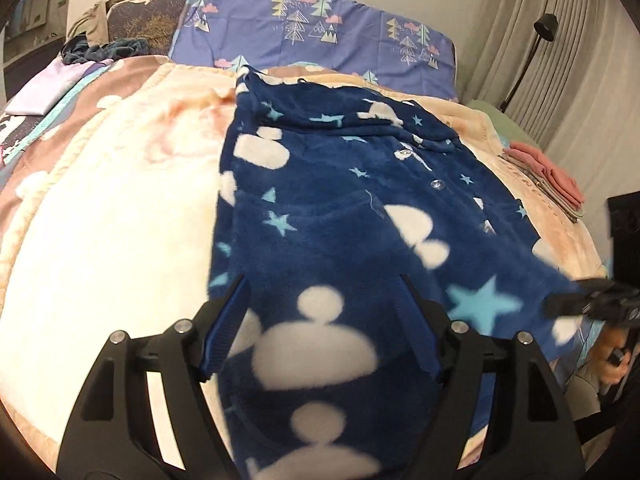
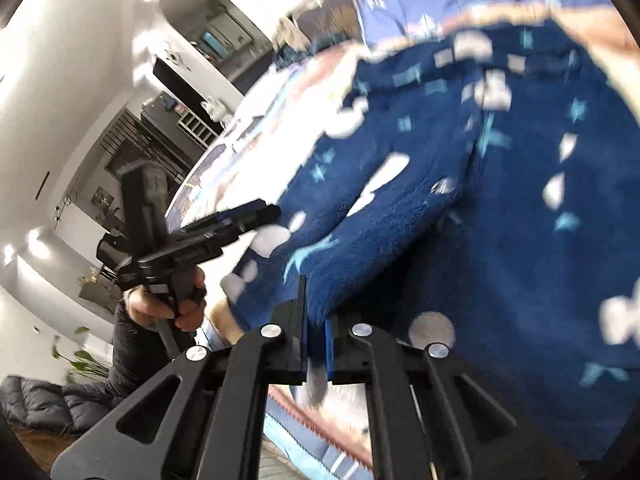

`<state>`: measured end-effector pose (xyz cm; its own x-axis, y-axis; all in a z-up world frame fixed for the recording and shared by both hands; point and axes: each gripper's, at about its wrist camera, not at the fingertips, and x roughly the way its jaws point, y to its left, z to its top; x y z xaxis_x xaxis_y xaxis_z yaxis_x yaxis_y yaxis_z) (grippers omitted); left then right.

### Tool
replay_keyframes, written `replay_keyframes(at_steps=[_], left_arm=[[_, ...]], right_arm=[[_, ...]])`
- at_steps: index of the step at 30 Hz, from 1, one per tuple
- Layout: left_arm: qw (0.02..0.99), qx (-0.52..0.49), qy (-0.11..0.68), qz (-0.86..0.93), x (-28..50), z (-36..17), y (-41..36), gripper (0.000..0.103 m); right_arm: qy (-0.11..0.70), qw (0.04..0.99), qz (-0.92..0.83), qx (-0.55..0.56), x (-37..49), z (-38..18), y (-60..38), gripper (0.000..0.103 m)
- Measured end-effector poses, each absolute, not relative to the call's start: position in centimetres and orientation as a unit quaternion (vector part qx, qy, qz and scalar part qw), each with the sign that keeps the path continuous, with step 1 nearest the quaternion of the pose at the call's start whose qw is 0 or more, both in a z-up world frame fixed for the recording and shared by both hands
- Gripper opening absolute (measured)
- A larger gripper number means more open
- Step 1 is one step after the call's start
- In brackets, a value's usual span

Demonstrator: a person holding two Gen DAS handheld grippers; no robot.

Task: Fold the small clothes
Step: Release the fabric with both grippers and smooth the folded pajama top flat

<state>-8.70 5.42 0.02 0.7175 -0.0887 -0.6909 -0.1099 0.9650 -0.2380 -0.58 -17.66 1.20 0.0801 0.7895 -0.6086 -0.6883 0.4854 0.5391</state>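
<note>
Flanking pyjama top (image 1: 344, 216): pink folded clothes (image 1: 544, 176)

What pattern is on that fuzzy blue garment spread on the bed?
The garment is dark navy fleece with white cloud-like blobs and light blue stars, clearest in the left wrist view.

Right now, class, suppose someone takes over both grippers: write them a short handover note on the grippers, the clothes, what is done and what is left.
Left gripper: open, fingers either side of the blue fleece pyjama top, not pinching.
Right gripper: shut on the top's near edge.
Top: spread on the blanket, buttons up, one side already turned over.
Folded pink clothes: stacked at the bed's right edge.
Left: finish folding the top, add it to the stack.
</note>
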Motion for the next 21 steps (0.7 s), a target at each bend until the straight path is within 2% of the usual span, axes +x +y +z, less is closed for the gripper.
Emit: replay_keyframes(at_steps=[3,5,7,10,15,18,21], left_arm=[[0.913,-0.122,0.388,0.024,-9.2,-0.5,5.4,0.076],[0.905,-0.127,0.404,0.036,-9.6,-1.4,5.5,0.076],[0.899,-0.128,0.416,0.044,-10.2,-2.2,5.5,0.076],[0.896,-0.131,0.421,0.042,-11.5,-2.9,5.4,0.076],[0.89,-0.155,0.427,0.032,-12.5,-3.7,5.6,0.076],[0.889,-0.175,0.423,0.024,-12.8,-3.9,5.8,0.076],[0.886,-0.199,0.418,0.018,-12.8,-4.1,6.1,0.073]], right_arm=[[0.484,0.737,0.47,0.045,0.0,-0.8,-18.3,0.007],[0.535,0.723,0.432,0.065,0.8,-4.1,-18.8,0.013],[0.532,0.72,0.437,0.088,0.3,-4.5,-19.6,0.016],[0.487,0.752,0.439,0.076,-1.3,-1.9,-22.3,0.034],[0.44,0.812,0.37,0.101,-0.2,0.4,-29.1,0.037],[0.447,0.833,0.297,0.133,1.8,-0.8,-32.8,0.04],[0.48,0.812,0.288,0.168,2.8,-3.4,-34.8,0.04]])
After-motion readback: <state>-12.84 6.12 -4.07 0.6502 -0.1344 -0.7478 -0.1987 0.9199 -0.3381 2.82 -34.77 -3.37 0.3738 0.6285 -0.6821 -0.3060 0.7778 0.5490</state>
